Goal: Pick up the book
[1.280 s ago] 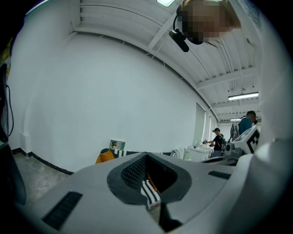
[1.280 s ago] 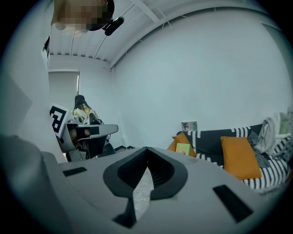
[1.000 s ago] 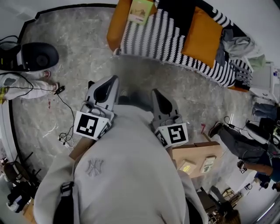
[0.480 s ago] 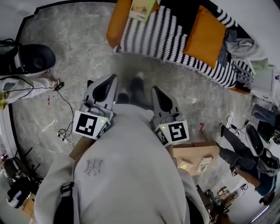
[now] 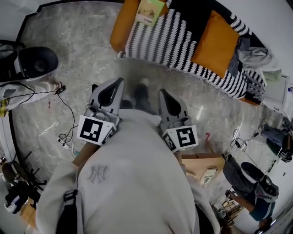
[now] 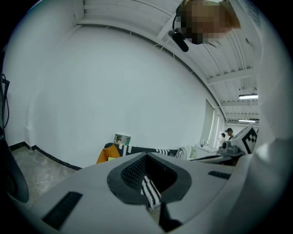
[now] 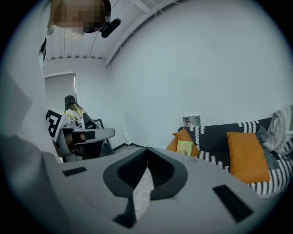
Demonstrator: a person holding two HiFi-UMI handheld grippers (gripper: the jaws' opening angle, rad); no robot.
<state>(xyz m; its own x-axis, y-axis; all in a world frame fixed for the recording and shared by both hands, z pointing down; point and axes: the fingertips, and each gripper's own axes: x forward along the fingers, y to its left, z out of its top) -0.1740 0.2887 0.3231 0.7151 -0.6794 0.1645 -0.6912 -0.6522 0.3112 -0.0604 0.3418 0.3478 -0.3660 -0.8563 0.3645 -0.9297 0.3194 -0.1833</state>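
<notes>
Book: a pale green book (image 5: 149, 10) sits at the top centre of the head view. It leans on an orange cushion (image 5: 122, 25) at the left end of the sofa (image 5: 160, 43). In the right gripper view it stands upright against that cushion, right of centre.
Sofa: it runs from the top centre to the right edge of the head view, under a black-and-white striped cover. A second orange cushion (image 5: 217, 39) lies further right, with a heap of pale clothes (image 5: 254, 55) beyond it.
Left gripper: the left gripper (image 6: 146, 154) has its jaws pressed together at the tips with nothing pinched. Only the striped sofa shows through the gap behind them. In the head view it is left of centre, pointing up the frame.
Right gripper: the right gripper (image 7: 147, 148) is likewise closed tip to tip and empty. Grey floor shows through its slot. In the head view it is just right of centre, beside the left one.
Gap: both grippers are well apart from the book, with a stretch of marbled grey floor (image 5: 78, 32) between.
Person: a grey sweatshirt (image 5: 132, 183) fills the lower middle of the head view.
Surroundings: a cardboard box (image 5: 201, 163) lies at the lower right and a black cable (image 5: 68, 114) trails across the floor at the left.
</notes>
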